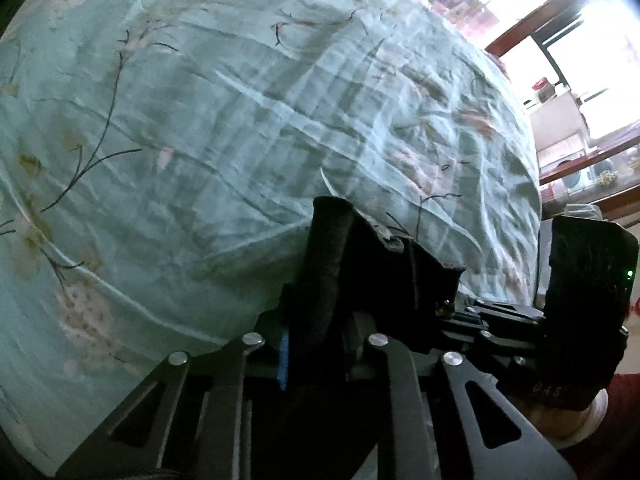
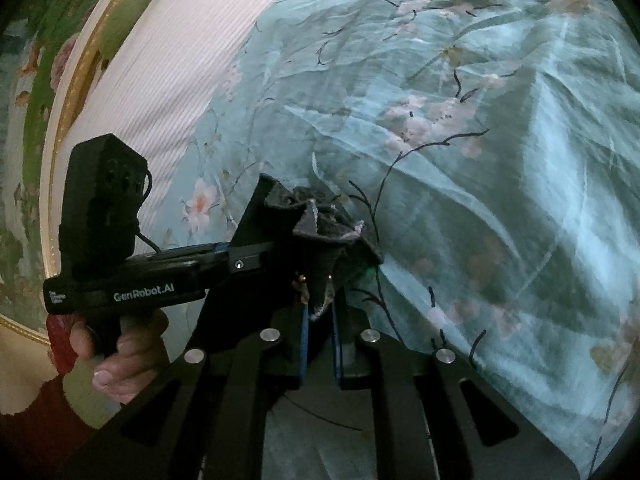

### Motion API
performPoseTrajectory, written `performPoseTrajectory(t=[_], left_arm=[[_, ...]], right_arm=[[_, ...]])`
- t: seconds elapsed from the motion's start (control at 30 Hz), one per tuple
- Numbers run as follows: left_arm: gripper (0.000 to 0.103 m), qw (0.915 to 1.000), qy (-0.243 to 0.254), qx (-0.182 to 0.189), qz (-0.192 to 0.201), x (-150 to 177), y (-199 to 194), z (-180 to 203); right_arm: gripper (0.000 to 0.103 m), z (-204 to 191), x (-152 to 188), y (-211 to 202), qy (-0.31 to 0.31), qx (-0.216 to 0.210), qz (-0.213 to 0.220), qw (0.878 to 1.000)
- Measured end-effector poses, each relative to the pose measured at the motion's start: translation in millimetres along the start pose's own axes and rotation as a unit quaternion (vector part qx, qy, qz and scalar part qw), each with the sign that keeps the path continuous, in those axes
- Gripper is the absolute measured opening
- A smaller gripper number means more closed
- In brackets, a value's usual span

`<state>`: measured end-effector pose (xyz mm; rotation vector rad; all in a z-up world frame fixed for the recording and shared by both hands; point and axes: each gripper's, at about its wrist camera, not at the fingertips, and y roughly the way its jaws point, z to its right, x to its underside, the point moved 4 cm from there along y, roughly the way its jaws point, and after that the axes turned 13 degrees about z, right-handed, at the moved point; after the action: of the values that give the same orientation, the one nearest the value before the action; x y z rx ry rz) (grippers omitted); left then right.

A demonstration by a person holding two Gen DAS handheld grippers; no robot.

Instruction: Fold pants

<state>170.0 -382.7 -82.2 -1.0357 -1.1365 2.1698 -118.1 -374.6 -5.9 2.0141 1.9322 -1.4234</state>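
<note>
Dark pants (image 2: 320, 224) pinched by both grippers, floral bedsheet (image 1: 200, 120)

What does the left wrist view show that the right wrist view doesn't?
Only the left wrist view shows the window and the wooden shelves beyond the bed.

Only the right wrist view shows the white ribbed headboard, the floral wall and the left hand gripping its handle.

Both show the teal floral bedsheet, dark pants fabric pinched in that view's own tool, and the other tool close beside it: left tool, right tool.
</note>
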Motion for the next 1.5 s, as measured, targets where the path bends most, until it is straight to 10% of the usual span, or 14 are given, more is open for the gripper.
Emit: performPoseTrajectory(t=[0.67, 1.5], left_arm=[[0.013, 0.9864, -0.051, 0.015, 0.155, 58.6, -188.6, -18.5], [0.006, 0.9654, -0.198, -0.100, 0.138, 219.7, -209.1, -128.1]], right_arm=[[0.010, -138.7, 35.0, -34.4, -0.113, -0.234, -0.051, 0.964], [0.010, -190.1, 178.4, 51.4, -0.210, -0.224, -0.218, 0.926]])
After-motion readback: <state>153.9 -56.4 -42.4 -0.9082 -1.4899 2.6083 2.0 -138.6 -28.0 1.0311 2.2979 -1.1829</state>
